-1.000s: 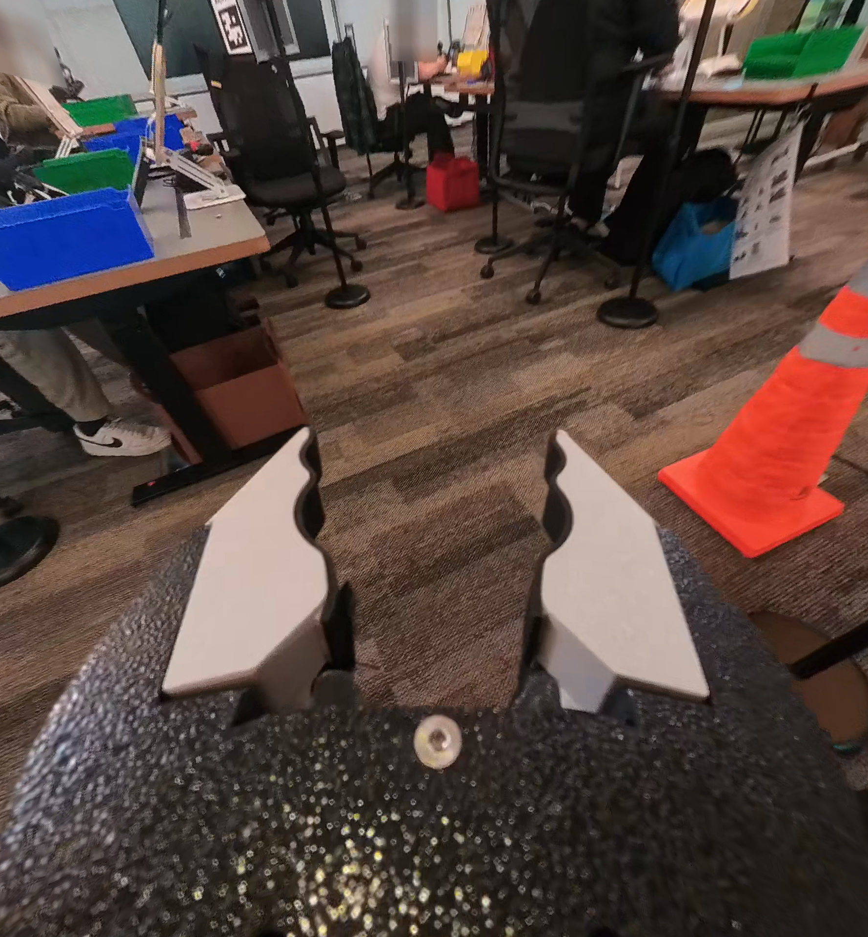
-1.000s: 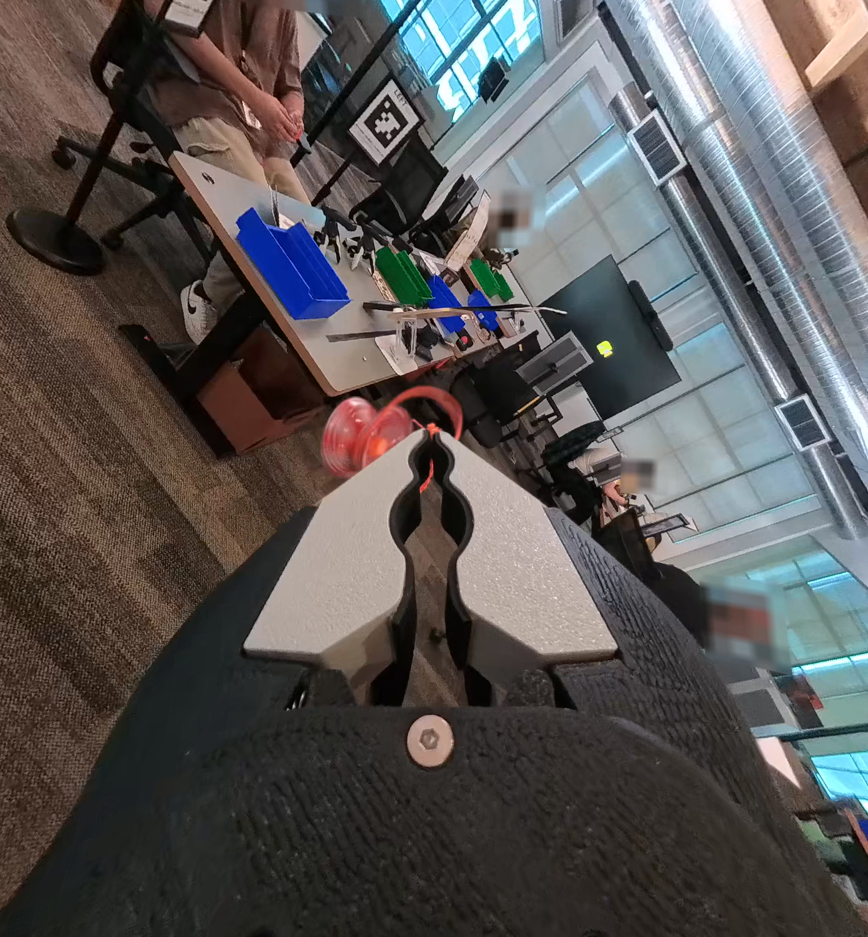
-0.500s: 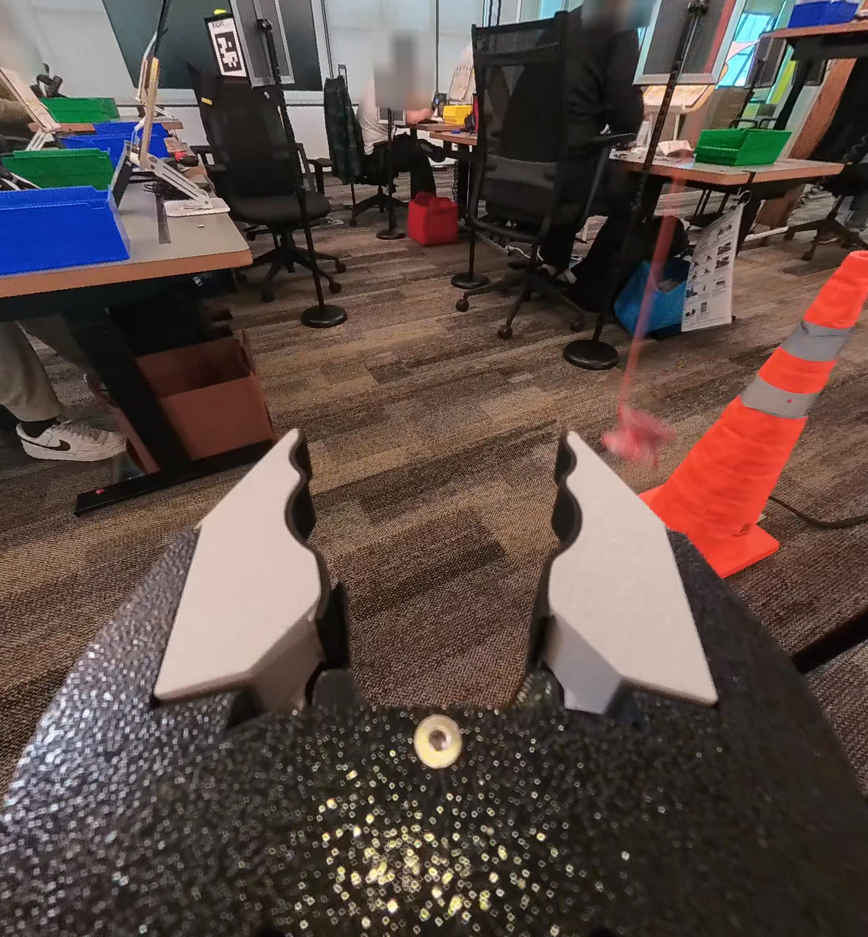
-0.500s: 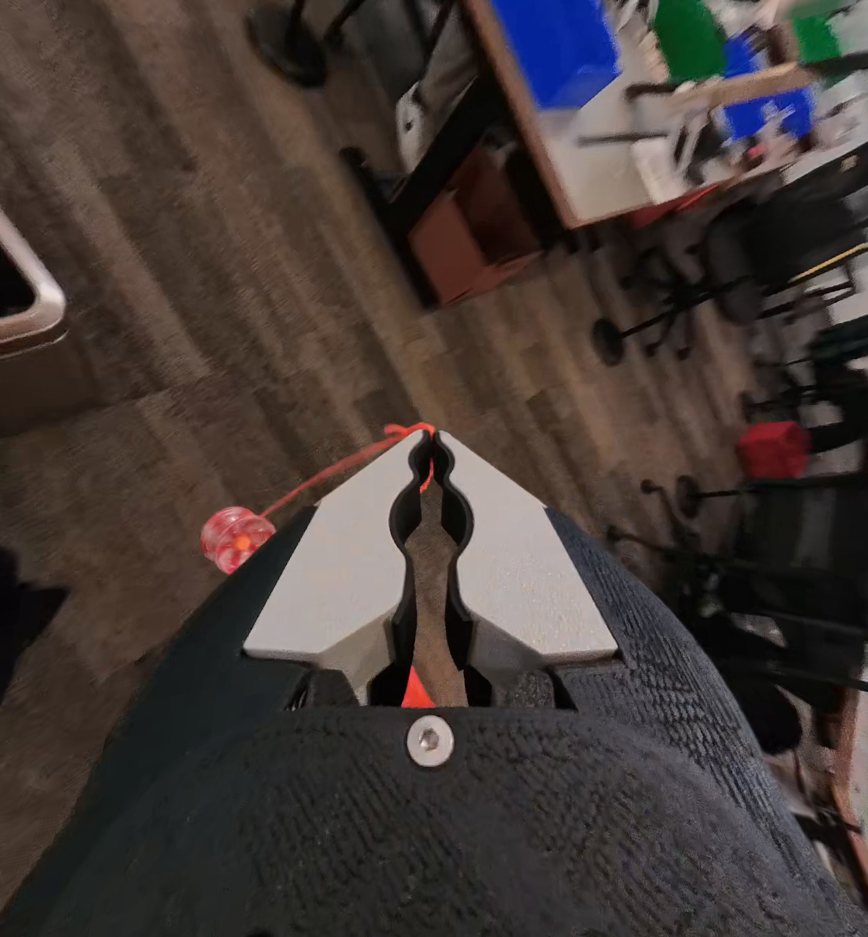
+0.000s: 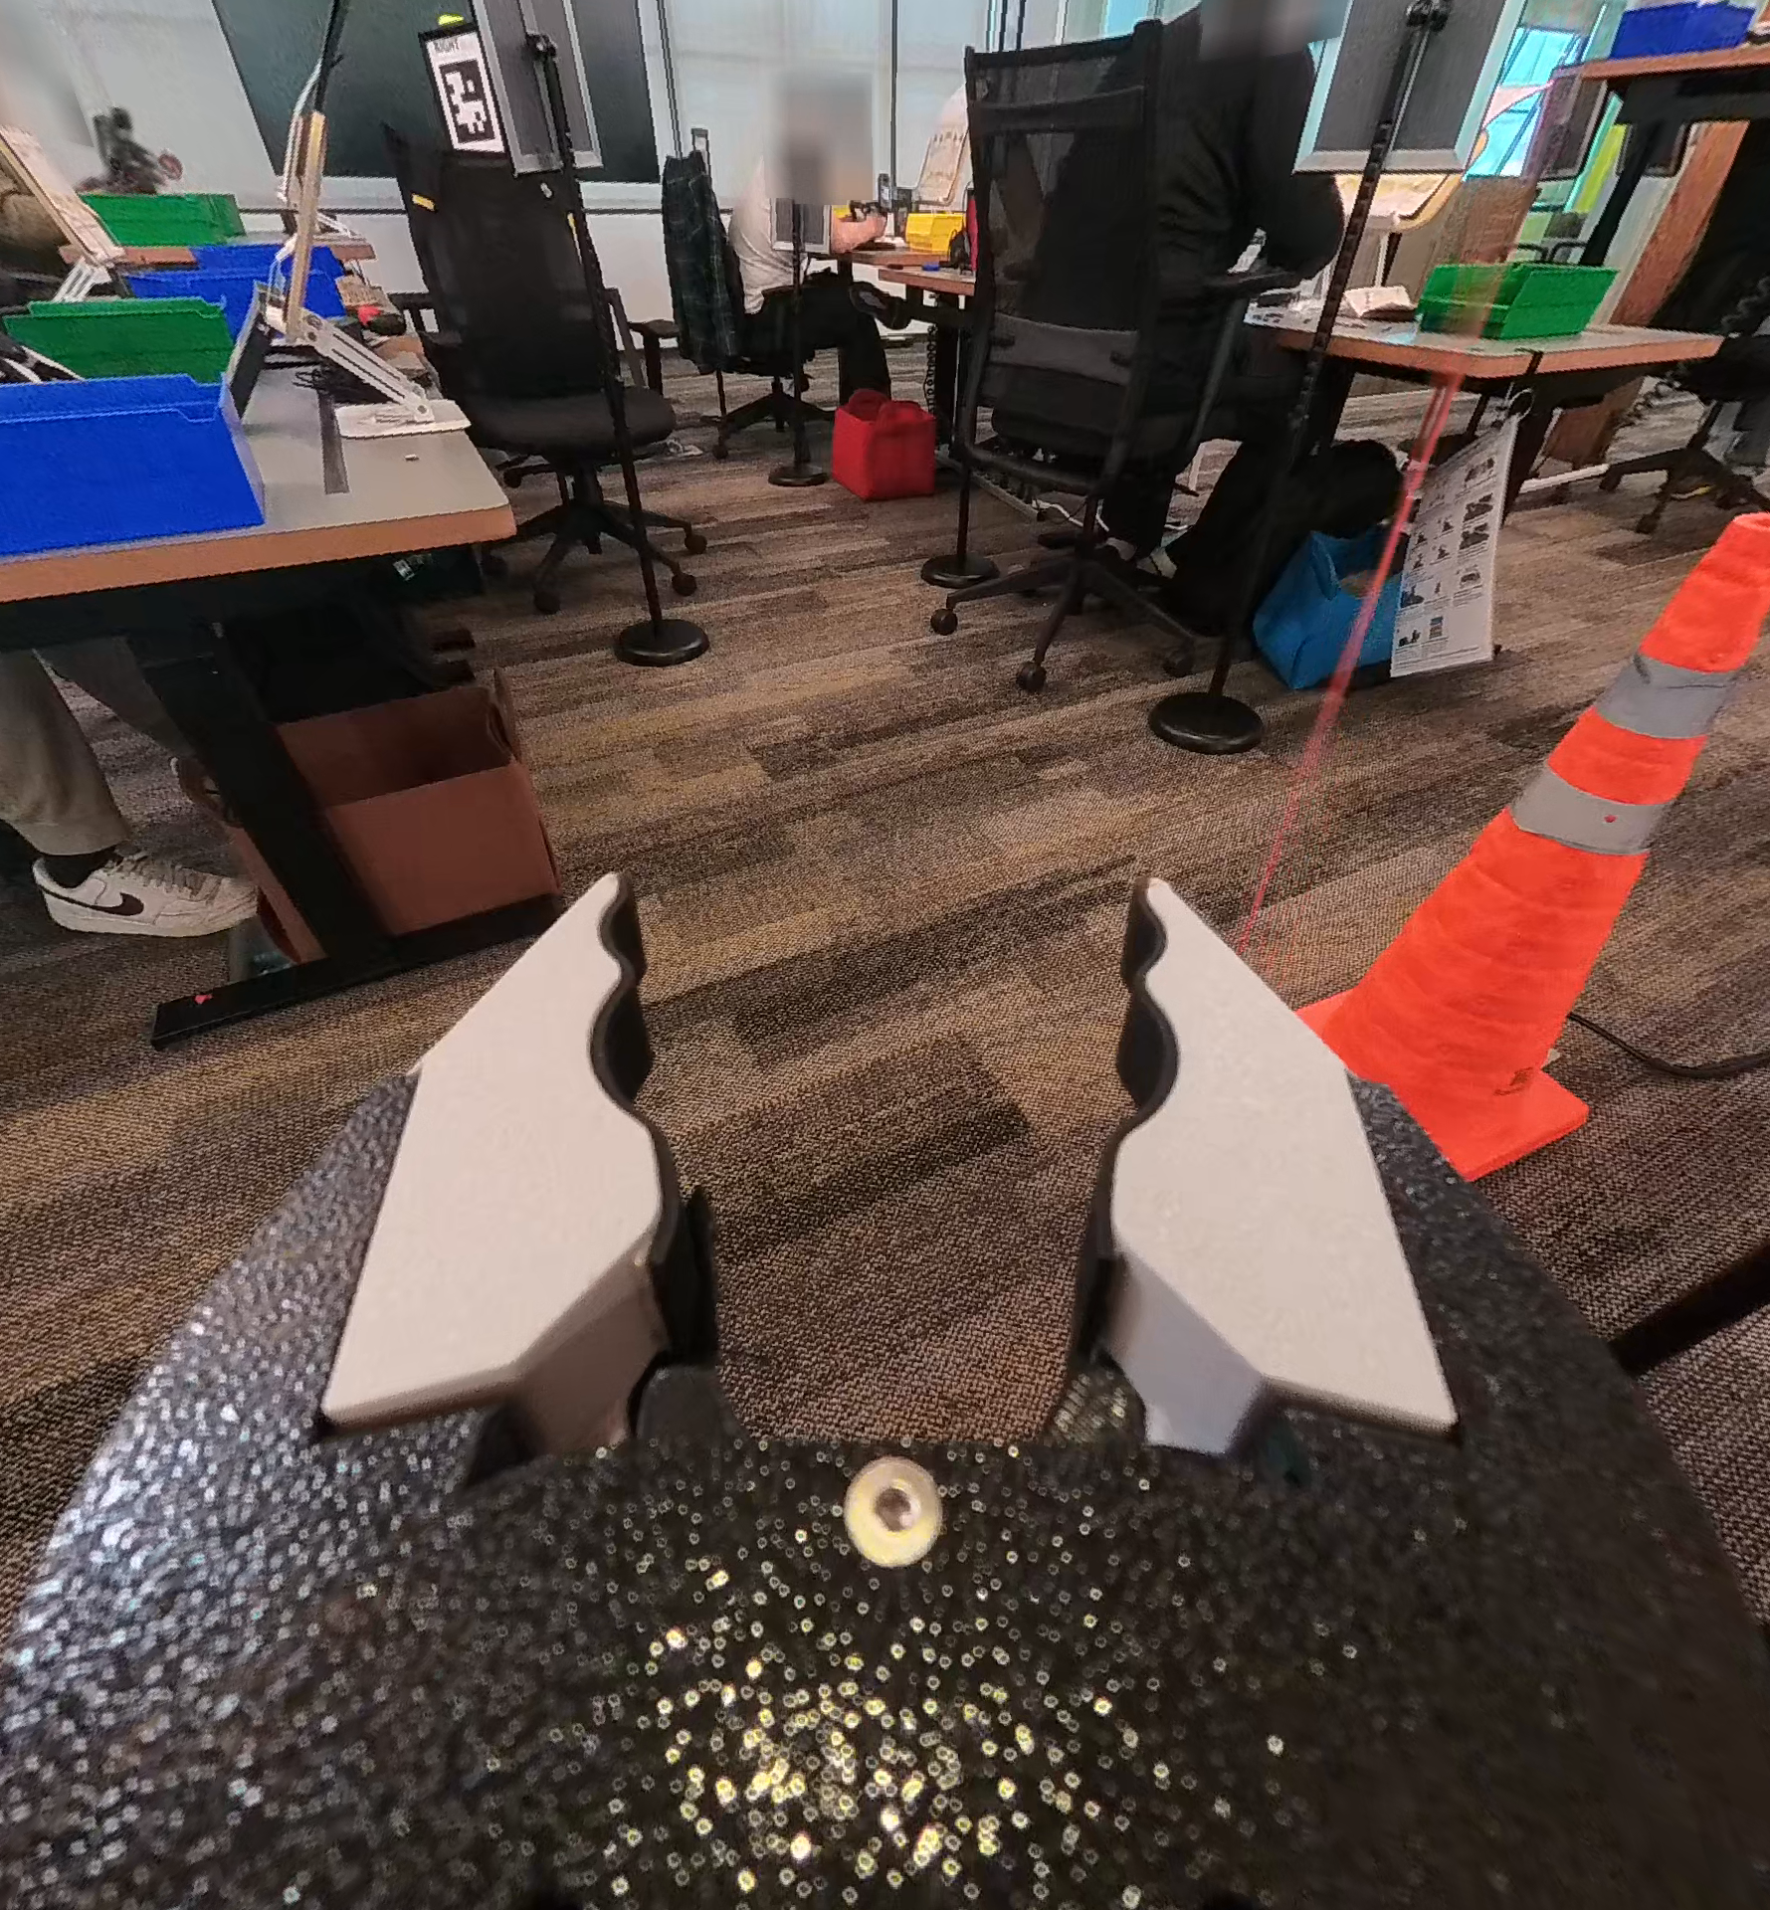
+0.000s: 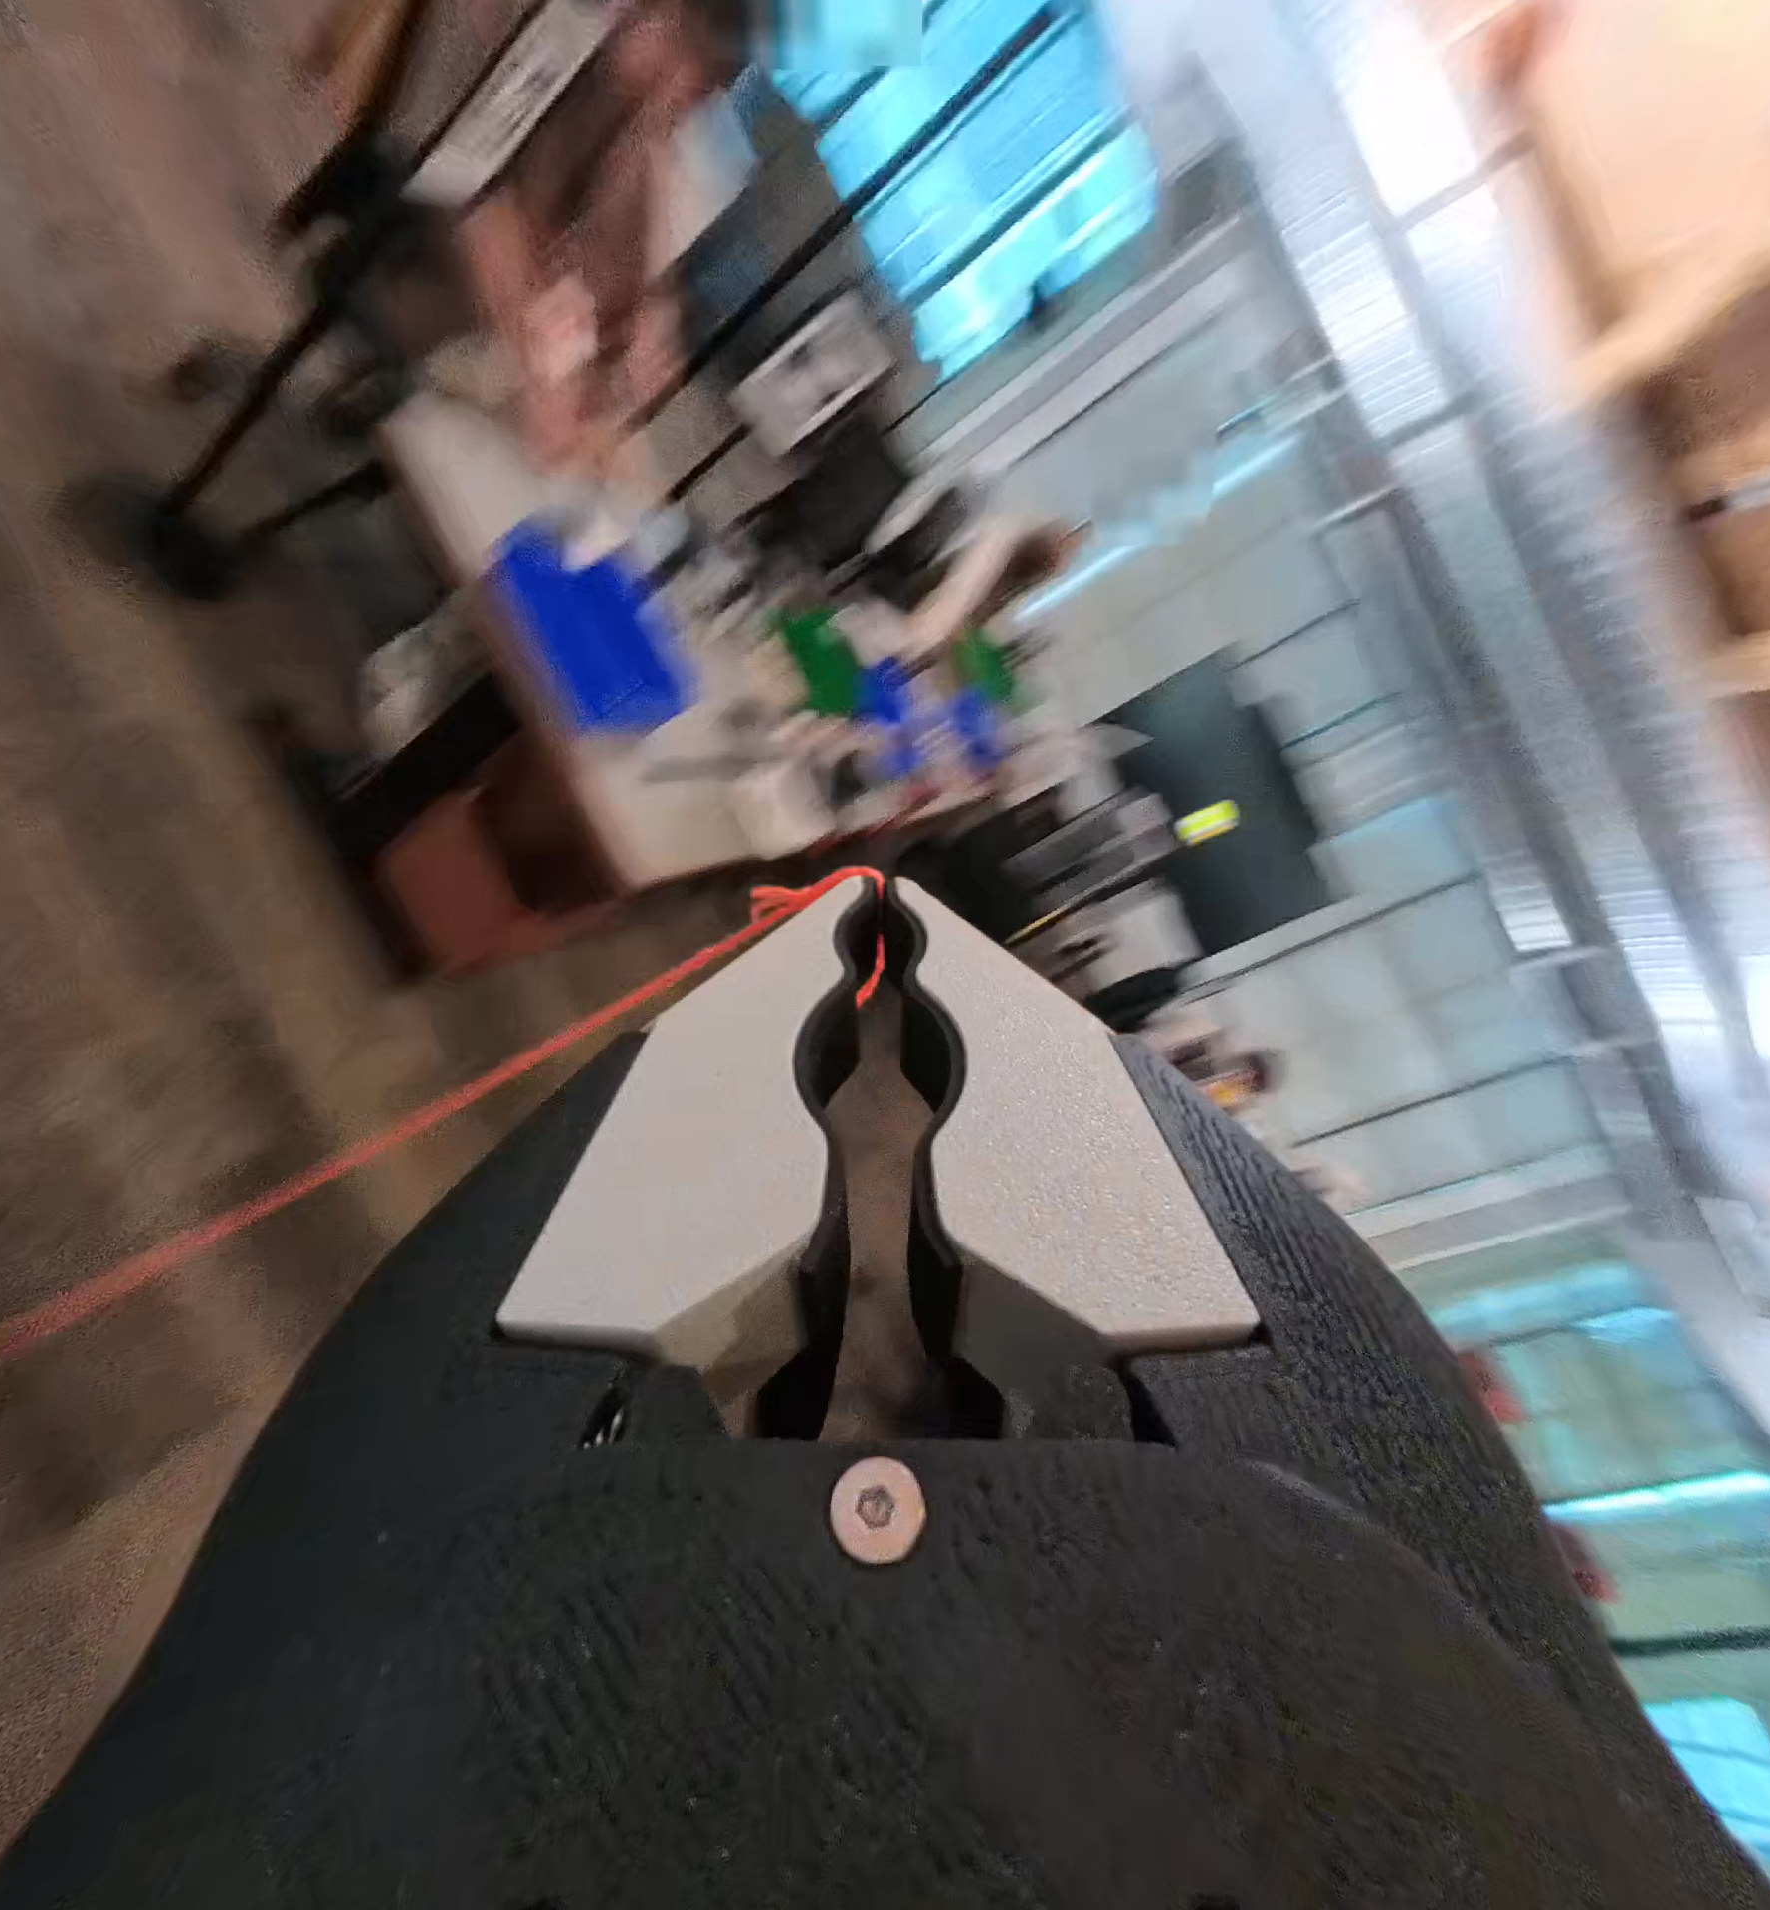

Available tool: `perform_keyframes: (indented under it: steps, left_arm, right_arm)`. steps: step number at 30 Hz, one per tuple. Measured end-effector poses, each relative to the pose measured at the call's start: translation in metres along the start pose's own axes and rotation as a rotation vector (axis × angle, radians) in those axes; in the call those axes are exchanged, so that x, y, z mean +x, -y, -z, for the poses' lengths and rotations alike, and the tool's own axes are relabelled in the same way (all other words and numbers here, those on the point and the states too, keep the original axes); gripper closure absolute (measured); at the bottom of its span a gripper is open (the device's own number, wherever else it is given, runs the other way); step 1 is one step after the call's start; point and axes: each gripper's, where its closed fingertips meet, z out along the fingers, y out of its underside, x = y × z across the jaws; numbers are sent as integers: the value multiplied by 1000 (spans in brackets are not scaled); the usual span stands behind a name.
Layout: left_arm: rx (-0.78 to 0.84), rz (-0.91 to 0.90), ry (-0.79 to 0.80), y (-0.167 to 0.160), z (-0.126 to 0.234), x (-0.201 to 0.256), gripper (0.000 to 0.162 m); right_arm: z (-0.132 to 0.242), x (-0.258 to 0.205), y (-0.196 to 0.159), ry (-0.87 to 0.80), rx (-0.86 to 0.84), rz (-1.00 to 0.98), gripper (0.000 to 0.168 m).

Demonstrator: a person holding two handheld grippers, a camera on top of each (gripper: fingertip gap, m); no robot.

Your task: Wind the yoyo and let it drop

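Observation:
My right gripper (image 6: 882,887) is shut on the red yoyo string (image 6: 415,1125), pinched at the fingertips. The string runs taut from the tips down to the lower left edge of the right wrist view. The yoyo body shows in neither view. In the left wrist view the string (image 5: 1320,724) hangs as a thin red line from the upper right down behind my right finger (image 5: 1242,1137). My left gripper (image 5: 878,910) is open and empty, held above the carpet.
An orange traffic cone (image 5: 1573,858) stands on the carpet at the right. A desk (image 5: 343,517) with blue bins (image 5: 84,465) is at the left, a cardboard box (image 5: 415,806) under it. Office chairs (image 5: 1087,341) and stand poles (image 5: 1207,713) are further back. The right wrist view is motion-blurred.
The right gripper has swung upward fast, and the yoyo has left its view, the string now long and taut. In the left wrist view the yoyo has dropped out of sight; only the string shows.

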Motion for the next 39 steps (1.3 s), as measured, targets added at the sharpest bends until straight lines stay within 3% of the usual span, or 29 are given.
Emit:
perform_keyframes:
  steps: [3,6,10,16,22,25,30,33,36,39]
  left_arm:
    - [-1,0,5,0,0,-1,72]
    - [-4,-2,3,0,0,0,72]
    - [-9,-3,0,-1,-1,1,73]
    - [-18,-4,-2,-3,-2,0,73]
    - [-24,-5,-2,-4,-2,1,74]
    - [-30,-6,-2,-5,-2,1,74]
    - [-42,-12,-9,-7,-3,2,75]
    - [-55,-15,-12,-9,-4,3,75]
    - [-57,-14,-12,-10,-4,3,75]
    - [-60,-16,-12,-10,-4,3,75]
  right_arm:
    - [60,93,76,-294,232,-3,168]
    - [84,124,107,-371,286,31,168]
    - [63,127,99,-347,196,74,168]
    - [6,105,52,-256,59,48,168]
    - [-43,16,-20,-126,-68,47,168]
    - [-55,-78,-74,8,-130,-9,168]
    - [-57,-274,-200,309,-351,-62,168]
    - [-57,-312,-228,357,-397,-61,168]
    - [-66,-264,-205,285,-340,-56,168]
    - [-62,-139,-131,79,-178,-64,168]
